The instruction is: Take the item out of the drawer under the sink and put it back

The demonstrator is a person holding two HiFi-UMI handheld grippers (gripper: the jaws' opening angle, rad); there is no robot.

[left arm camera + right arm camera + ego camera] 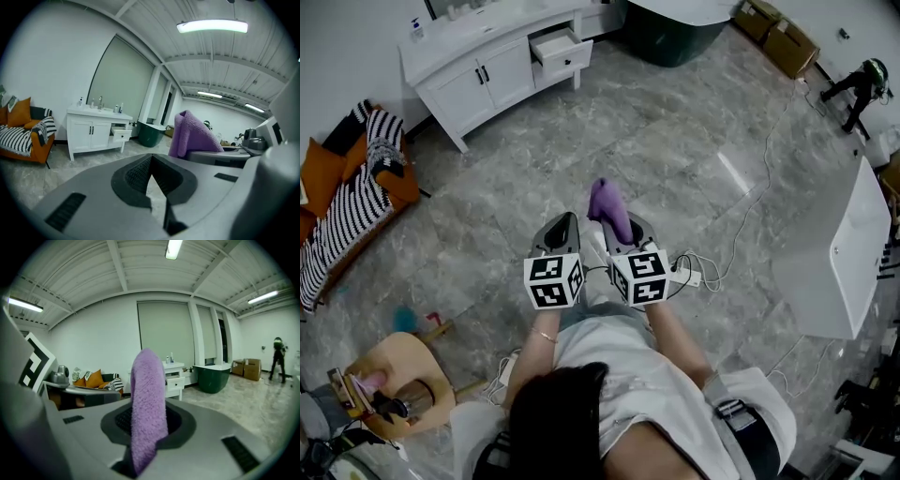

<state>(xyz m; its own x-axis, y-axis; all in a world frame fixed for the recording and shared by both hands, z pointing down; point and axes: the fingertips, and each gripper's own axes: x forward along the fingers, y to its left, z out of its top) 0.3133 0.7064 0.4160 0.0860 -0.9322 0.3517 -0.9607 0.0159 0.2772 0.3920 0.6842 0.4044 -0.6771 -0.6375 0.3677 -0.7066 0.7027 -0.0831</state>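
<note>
Head view: the left gripper point(562, 223) and right gripper point(630, 230) are side by side at centre. A purple towel point(607, 208) rises from the right one. The vanity's open drawer point(561, 52) is at 12 o'clock, well apart.

Left gripper view: the jaw tips meet, with nothing between them.

Right gripper view: the jaws are nearly closed and pinch the towel, which stands upright.

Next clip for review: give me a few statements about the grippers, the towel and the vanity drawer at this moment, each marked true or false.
1. The right gripper is clamped on a purple towel. True.
2. The left gripper holds a towel too. False: nothing is between its jaws.
3. The vanity has its drawer pushed shut. False: the drawer stands pulled out.
4. The person stands well away from the vanity, on the marble floor. True.
</note>
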